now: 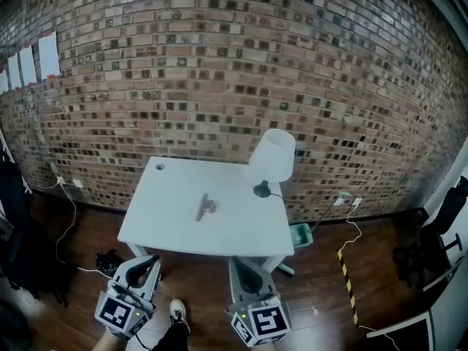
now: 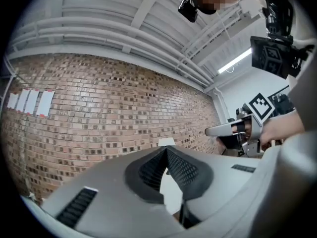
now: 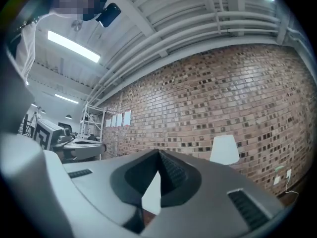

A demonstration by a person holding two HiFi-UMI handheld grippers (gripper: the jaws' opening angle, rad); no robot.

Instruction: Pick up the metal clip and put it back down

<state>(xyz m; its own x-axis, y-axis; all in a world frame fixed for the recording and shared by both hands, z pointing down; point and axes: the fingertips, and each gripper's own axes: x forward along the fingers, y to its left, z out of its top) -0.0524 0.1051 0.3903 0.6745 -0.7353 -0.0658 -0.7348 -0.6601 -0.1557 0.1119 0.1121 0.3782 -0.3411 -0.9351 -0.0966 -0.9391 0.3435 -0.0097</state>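
- Head view: a white bench (image 1: pixel 241 232) stands against a brick wall (image 1: pixel 219 64).
- The metal clip (image 1: pixel 206 207) lies flat near the middle of the bench, with bare surface all round it and nothing touching it.
- A lamp (image 1: pixel 273 157) with a white shade stands at the bench's far right corner, well apart from the clip.
- The left claw (image 1: pixel 150 262) and the right claw (image 1: pixel 243 265) are both low in front of the bench's near edge, over the wooden floor (image 1: pixel 322 284). Both are short of the clip.
- A small green bin (image 1: pixel 300 234) sits on the floor by the bench's right leg.
- White paper sheets (image 1: pixel 36 61) hang on the wall at far left.
- Left gripper view: the left claw's ribbed pads (image 2: pixel 185 170) meet at their tips and hold nothing. Only a sliver of white bench shows through the gap lower down.
- The top of the lampshade peeks just above the closed tips.
- At the right of this view a hand (image 2: pixel 280 128) holds the right claw.
- Right gripper view: the right claw's dark pads (image 3: pixel 171 170) are likewise closed tip to tip and empty. Pale bench shows through the slit beneath.
- The lamp stands to the right before the wall, and the left claw shows at the left edge.
- The clip is not visible in either gripper view.
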